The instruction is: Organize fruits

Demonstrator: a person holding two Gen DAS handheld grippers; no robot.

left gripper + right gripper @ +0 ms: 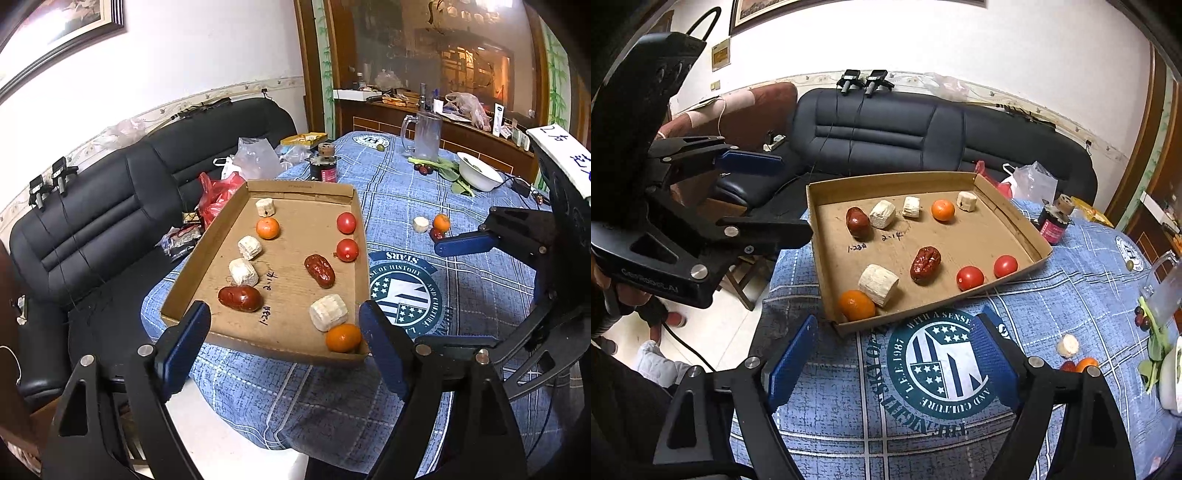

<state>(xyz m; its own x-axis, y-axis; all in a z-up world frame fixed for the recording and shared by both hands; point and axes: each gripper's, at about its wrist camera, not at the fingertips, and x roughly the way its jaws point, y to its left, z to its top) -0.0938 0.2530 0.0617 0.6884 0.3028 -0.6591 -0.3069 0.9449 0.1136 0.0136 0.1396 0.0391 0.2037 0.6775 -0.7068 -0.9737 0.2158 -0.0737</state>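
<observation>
Right wrist view cuts off bowl (pixel 1172 384) at edge. Both grippers, left (pixel 284 325) and right (pixel 894 354), released, empty. Tray (pixel 295 186) just ahead of left jaws holds oranges, tomatoes, dates, white chunks; three loose fruits (pixel 436 225) right.

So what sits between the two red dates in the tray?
Nothing but bare cardboard with handwritten numbers between the left date and right date, seen in both wrist views.

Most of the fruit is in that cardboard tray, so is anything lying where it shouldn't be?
Yes. Three pieces lie loose on the blue tablecloth, away from the cardboard tray: a pale corn chunk, a small orange and a red date, clustered together near the white bowl. The tray also overhangs the table's edge.
</observation>
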